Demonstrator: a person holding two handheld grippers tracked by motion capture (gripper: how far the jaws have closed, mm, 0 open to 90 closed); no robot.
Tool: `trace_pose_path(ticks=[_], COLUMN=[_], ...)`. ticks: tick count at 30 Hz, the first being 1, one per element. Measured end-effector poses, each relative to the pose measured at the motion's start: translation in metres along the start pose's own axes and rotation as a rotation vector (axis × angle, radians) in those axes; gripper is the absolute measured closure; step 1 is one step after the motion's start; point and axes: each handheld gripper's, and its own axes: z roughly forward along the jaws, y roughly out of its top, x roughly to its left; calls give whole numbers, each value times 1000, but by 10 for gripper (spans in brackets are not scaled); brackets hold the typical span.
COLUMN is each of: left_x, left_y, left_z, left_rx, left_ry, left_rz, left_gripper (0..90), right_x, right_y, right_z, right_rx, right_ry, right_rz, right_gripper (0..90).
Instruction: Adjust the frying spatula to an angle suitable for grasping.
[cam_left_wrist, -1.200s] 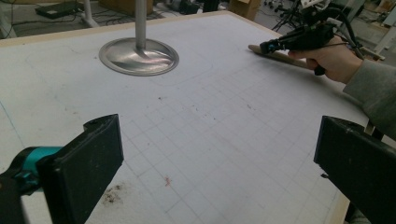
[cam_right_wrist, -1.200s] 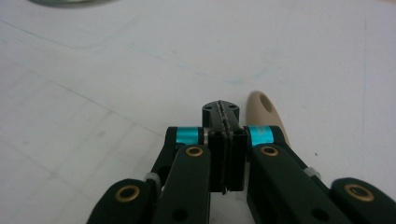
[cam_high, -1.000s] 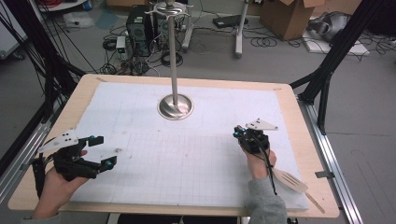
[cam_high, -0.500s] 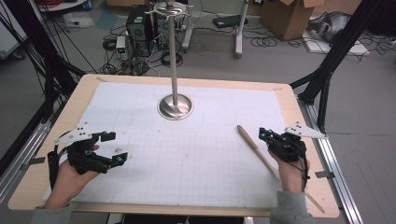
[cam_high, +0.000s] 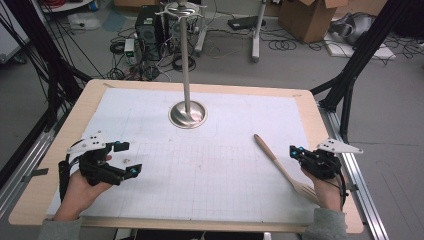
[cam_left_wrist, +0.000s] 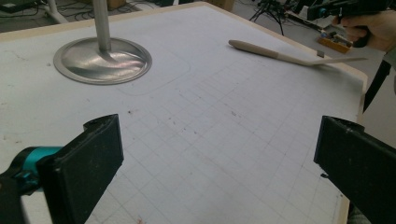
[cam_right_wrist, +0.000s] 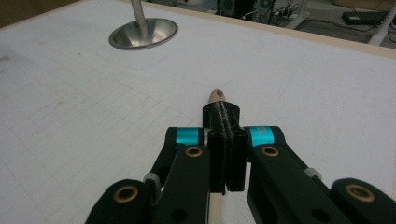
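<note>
Right hand-held gripper (cam_high: 296, 151) clamped with nothing between the pads, drawn back toward the counter (cam_high: 310, 107) edge since a second ago. Wooden spatula (cam_high: 280, 166) now let go, lying flat just left of that gripper, handle tip poking out beyond the jaws. Left hand-held gripper (cam_high: 126, 158) spread wide, nudged slightly inward, empty. Steel stand (cam_high: 187, 113) far ahead, unmoved.

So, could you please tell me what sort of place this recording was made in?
Most likely a lab or workshop set up for recording. A wooden table carries a white grid mat, black frame struts stand around it, and cables, a computer tower and a cardboard box sit on the floor behind.
</note>
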Motion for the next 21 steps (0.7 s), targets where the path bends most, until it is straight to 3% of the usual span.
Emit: trace_pose_path(ticks=[14,18,21], left_x=[6,6,4], left_y=[-4,-6,-7], left_z=[-5,-7,-7], left_rx=[-3,-4,1], left_ry=[4,11,15], left_rz=[-12,-13,-18], left_gripper=[18,18,18], right_x=[-8,-12,-15], right_y=[-14,-13,-14], right_z=[20,20,21], right_rx=[57,25,38], right_ry=[16,27,20], right_rz=[41,44,49], right_gripper=[898,898,899])
